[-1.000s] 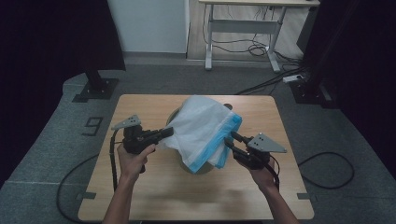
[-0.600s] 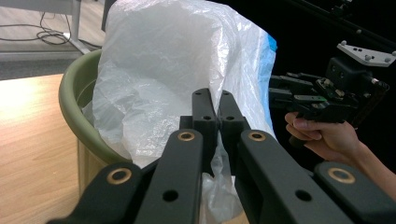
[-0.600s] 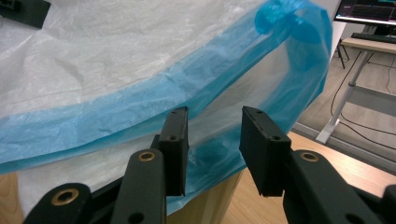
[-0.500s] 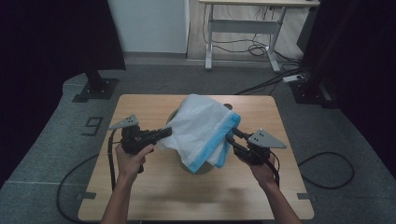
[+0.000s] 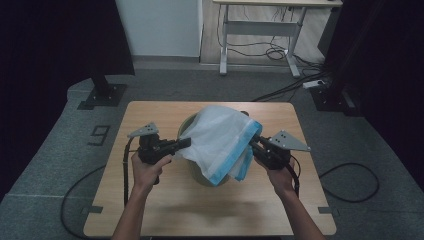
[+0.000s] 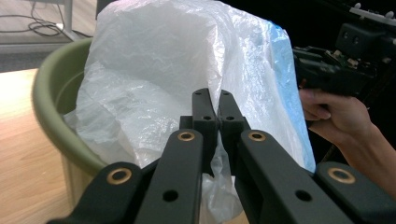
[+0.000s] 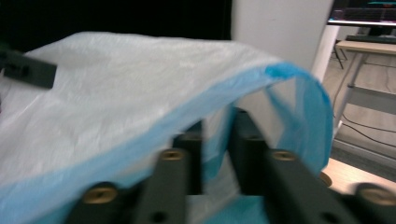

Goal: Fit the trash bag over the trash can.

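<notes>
A white plastic bag (image 5: pixel 220 135) with a blue rim (image 7: pixel 299 79) is draped over an olive-green bucket (image 5: pixel 186 125) in the middle of the wooden table (image 5: pixel 150 200). My left gripper (image 6: pixel 213 100) is shut on the bag's white film at the bucket's left side (image 5: pixel 186 143). My right gripper (image 7: pixel 218 130) sits at the bag's right edge (image 5: pixel 254 142). Its jaws have just been closing, and the blue rim is pinched between them. The bag (image 6: pixel 154 70) hides most of the bucket's mouth (image 6: pixel 51 93).
Bare tabletop lies in front of the bucket and to both sides. Cables trail from both grippers over the table's edges. A black stand base (image 5: pixel 102 95) and a desk frame (image 5: pixel 260 45) stand on the floor behind the table.
The right gripper has shifted slightly up the picture at the bag's blue edge. The left hand, bag and bucket stay where they were.
</notes>
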`<state>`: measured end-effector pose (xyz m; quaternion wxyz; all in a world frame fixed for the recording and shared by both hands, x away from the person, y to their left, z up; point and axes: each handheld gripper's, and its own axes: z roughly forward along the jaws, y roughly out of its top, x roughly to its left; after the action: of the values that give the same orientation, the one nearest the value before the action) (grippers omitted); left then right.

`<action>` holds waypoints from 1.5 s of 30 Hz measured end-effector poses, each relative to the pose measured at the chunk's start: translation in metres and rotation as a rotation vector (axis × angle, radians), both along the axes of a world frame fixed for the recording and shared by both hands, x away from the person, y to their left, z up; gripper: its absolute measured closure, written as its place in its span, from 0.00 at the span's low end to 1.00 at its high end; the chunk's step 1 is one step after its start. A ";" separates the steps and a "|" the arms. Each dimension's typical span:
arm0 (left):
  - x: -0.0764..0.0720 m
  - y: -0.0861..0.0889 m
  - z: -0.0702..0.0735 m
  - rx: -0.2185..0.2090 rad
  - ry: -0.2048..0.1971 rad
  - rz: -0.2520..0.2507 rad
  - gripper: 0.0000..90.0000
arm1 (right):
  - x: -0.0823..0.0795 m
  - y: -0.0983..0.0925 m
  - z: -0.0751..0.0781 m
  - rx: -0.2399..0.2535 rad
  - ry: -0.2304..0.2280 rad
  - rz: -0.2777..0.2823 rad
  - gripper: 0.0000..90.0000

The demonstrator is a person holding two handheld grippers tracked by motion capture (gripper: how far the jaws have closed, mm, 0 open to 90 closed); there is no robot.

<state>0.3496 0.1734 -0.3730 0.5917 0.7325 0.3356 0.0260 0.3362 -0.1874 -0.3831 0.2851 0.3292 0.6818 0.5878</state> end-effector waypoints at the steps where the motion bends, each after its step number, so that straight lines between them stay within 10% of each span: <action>1: 0.001 -0.002 -0.001 0.005 0.002 0.000 0.98 | 0.001 -0.001 0.001 0.008 -0.005 -0.003 0.98; 11: -0.009 -0.006 0.019 0.028 -0.084 0.102 0.57 | 0.002 -0.014 0.003 -0.044 -0.033 -0.079 0.99; 24: -0.025 -0.067 0.029 0.242 -0.193 0.091 0.43 | -0.009 0.001 0.006 -0.023 -0.049 0.004 0.99; 30: -0.021 -0.089 0.018 0.295 -0.164 0.044 0.41 | -0.011 0.006 0.005 -0.008 -0.039 0.040 0.99; 45: -0.039 -0.108 0.029 0.267 -0.168 -0.008 0.35 | -0.008 0.016 -0.008 -0.044 -0.017 0.048 0.99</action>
<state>0.3109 0.0657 -0.3443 0.5153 0.8011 0.2757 0.1292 0.3279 -0.1716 -0.3911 0.2836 0.3015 0.6998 0.5821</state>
